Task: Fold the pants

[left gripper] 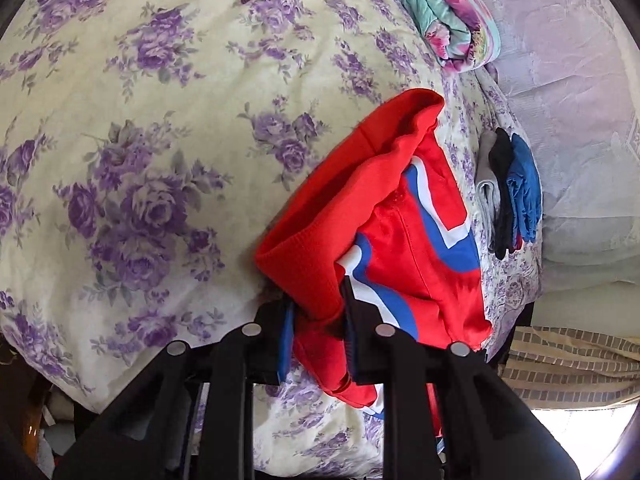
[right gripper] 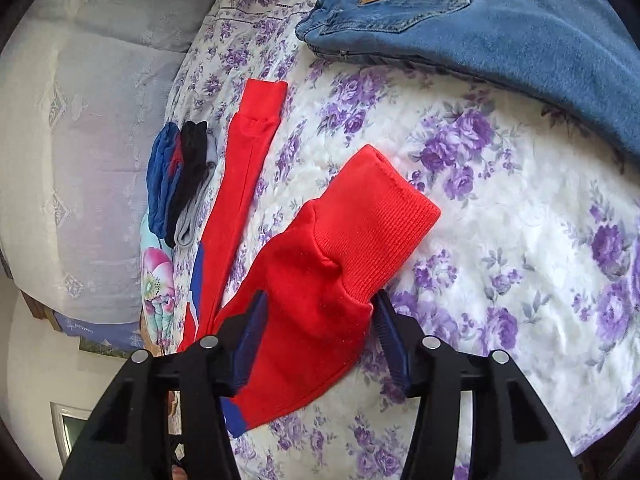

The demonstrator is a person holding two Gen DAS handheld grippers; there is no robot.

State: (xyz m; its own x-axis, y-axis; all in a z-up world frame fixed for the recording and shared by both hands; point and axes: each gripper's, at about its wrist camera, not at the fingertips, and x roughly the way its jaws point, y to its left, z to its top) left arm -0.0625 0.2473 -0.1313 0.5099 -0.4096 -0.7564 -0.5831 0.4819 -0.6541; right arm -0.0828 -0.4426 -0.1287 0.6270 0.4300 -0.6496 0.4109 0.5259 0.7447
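Note:
The red pants with blue and white stripes (left gripper: 400,240) hang bunched over the floral bedspread (left gripper: 160,120). My left gripper (left gripper: 318,328) is shut on a fold of them, and the ribbed waistband curls up beyond the fingers. In the right wrist view one red leg with a ribbed cuff (right gripper: 372,208) lies flat on the bed between the jaws of my right gripper (right gripper: 320,336). Those jaws stand apart on either side of the cloth, which looks slack. The other leg (right gripper: 244,160) stretches away to the left of it.
Folded blue jeans (right gripper: 500,28) lie at the far right of the bed. A small stack of blue, black and grey clothes (right gripper: 180,176) sits by the pale lilac pillow (right gripper: 80,120). A rolled teal floral blanket (left gripper: 448,12) lies at the bed's far side.

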